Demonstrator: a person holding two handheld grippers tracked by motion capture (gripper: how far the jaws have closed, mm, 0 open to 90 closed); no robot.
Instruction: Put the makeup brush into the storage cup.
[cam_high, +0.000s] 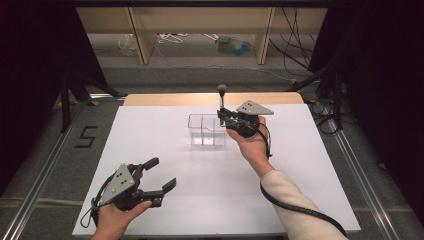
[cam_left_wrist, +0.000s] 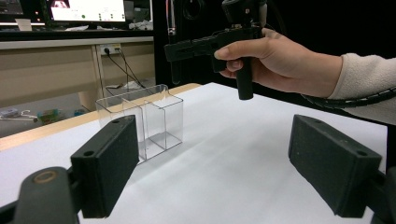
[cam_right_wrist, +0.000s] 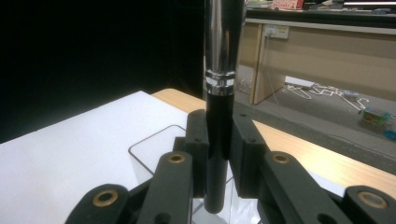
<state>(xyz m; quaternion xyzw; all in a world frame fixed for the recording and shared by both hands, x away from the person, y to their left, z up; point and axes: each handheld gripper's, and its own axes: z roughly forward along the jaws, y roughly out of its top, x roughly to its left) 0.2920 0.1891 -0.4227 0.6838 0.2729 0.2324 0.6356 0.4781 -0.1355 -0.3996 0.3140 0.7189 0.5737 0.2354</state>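
A slim brush (cam_high: 221, 98) with a black handle, a chrome ferrule and a dark rounded head stands upright in my right gripper (cam_high: 220, 116), which is shut on its handle (cam_right_wrist: 219, 116). Its lower end hangs just above the right end of a clear plastic box (cam_high: 206, 131) split into compartments. In the right gripper view the box's rim (cam_right_wrist: 149, 142) lies below my right gripper (cam_right_wrist: 219, 149). My left gripper (cam_high: 162, 173) is open and holds nothing near the table's front left. From the left gripper (cam_left_wrist: 222, 168), the box (cam_left_wrist: 140, 121) and the brush (cam_left_wrist: 174, 70) show ahead.
The box stands on a white table top (cam_high: 165, 150) whose far edge is bare wood (cam_high: 165, 99). Grey floor, metal rails (cam_high: 40, 175) and wooden shelving legs (cam_high: 142, 40) lie beyond and beside the table. Cables trail from both grippers.
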